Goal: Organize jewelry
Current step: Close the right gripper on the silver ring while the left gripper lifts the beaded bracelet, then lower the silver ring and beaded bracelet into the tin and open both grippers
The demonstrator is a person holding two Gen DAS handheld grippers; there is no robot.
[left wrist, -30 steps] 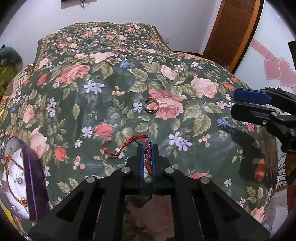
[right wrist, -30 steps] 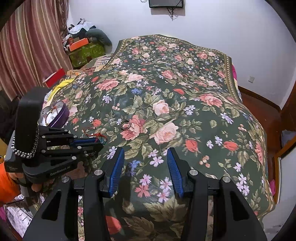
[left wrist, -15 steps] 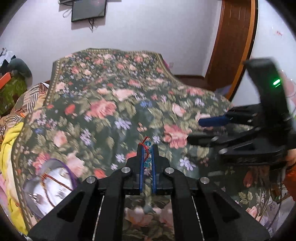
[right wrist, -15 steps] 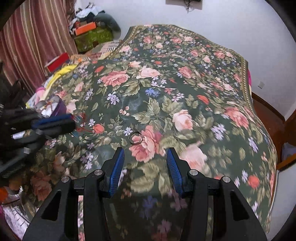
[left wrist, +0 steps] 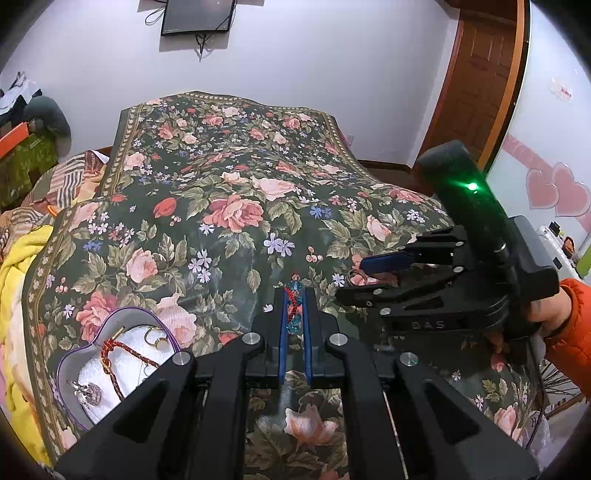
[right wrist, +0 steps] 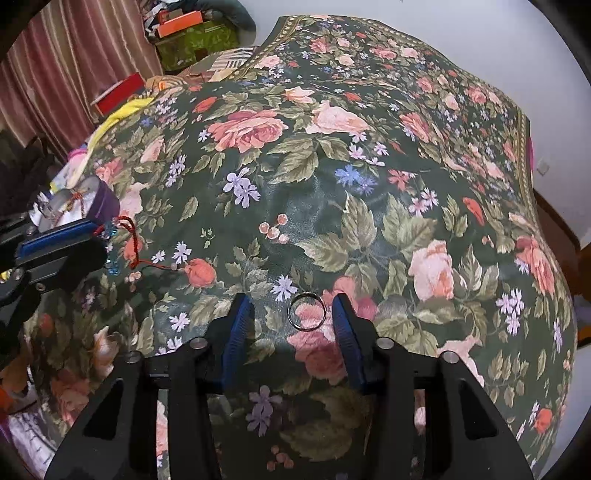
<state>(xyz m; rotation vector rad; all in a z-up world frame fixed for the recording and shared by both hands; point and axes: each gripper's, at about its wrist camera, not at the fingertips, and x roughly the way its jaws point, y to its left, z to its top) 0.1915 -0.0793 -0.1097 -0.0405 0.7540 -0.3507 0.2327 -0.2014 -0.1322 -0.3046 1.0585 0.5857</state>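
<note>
My left gripper (left wrist: pixel 294 314) is shut on a red cord bracelet with blue beads (left wrist: pixel 294 308) and holds it above the floral bedspread. The same bracelet (right wrist: pixel 122 240) hangs from the left gripper's fingers (right wrist: pixel 55 236) in the right wrist view. A purple heart-shaped jewelry box (left wrist: pixel 110 365) lies open at the lower left, with a red cord and small pieces on its white lining. My right gripper (right wrist: pixel 291 321) is open, with its fingers either side of a silver ring (right wrist: pixel 306 310) lying on the bedspread. The right gripper (left wrist: pixel 354 275) also shows in the left wrist view, low over the ring (left wrist: pixel 355 275).
The floral bedspread (left wrist: pixel 229 206) covers the whole bed. Yellow and striped bedding (left wrist: pixel 22 258) lies at the left edge. Boxes and clutter (right wrist: pixel 184 33) stand by the curtain. A wooden door (left wrist: pixel 476 85) is at the back right.
My left gripper has lifted the red bracelet off the bedspread and swung toward the jewelry box. My right gripper has moved down and forward until its fingers stand either side of the ring.
</note>
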